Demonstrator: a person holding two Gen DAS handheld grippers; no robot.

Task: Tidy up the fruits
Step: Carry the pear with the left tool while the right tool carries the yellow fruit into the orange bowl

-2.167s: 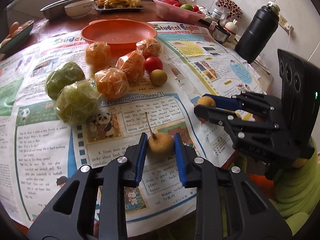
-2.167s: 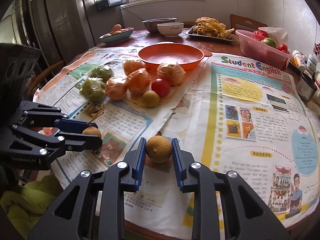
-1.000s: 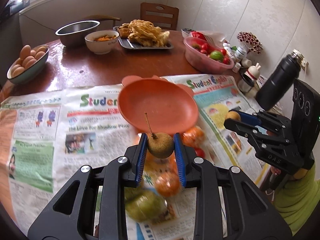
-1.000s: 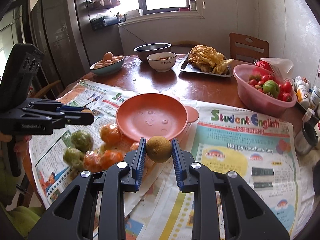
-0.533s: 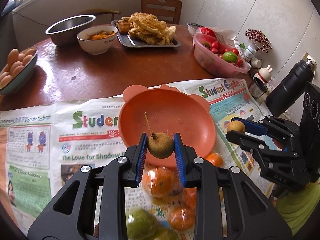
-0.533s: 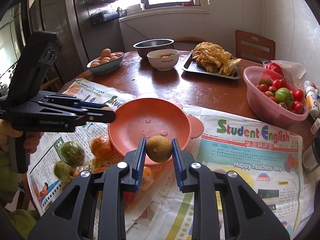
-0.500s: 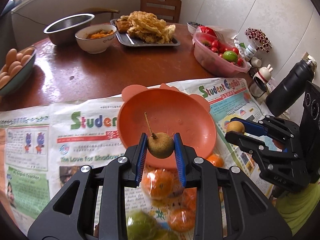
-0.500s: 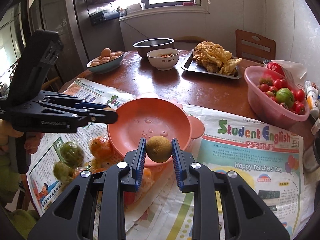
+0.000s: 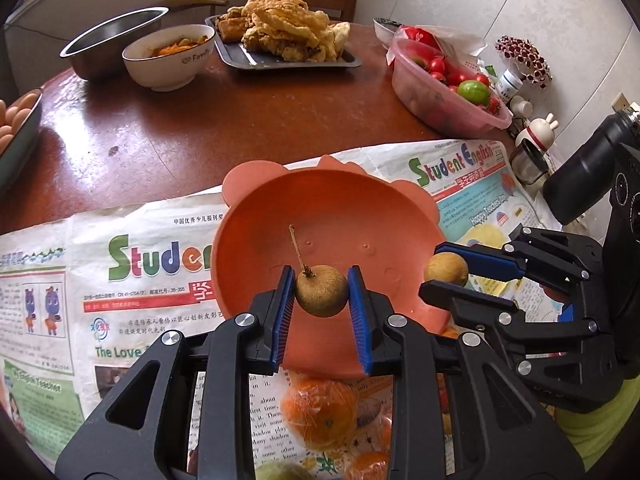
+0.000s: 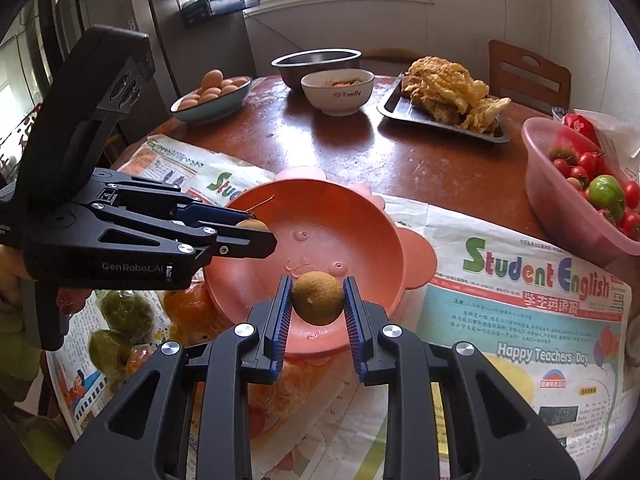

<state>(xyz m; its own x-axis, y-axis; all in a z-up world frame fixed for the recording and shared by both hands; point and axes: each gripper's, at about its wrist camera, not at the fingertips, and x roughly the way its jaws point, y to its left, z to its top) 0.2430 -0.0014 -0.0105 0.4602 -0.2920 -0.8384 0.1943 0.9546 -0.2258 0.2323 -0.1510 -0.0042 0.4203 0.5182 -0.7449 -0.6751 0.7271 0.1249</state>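
- A steel bowl (image 10: 316, 62) stands at the far side of the table (image 10: 400, 160).
- A white bowl of food (image 10: 337, 91) sits just in front of it.
- A dark tray (image 10: 444, 118) carries fried food.
- A teal bowl of eggs (image 10: 212, 96) stands at the left.
- A black flask (image 9: 588, 176) and a wooden chair (image 10: 528, 76) are on the right.

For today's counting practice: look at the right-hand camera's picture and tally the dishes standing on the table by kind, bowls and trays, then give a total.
Bowls: 5 (orange bowl, white bowl, steel bowl, egg bowl, pink bowl)
Trays: 1 (dark tray)
Total: 6
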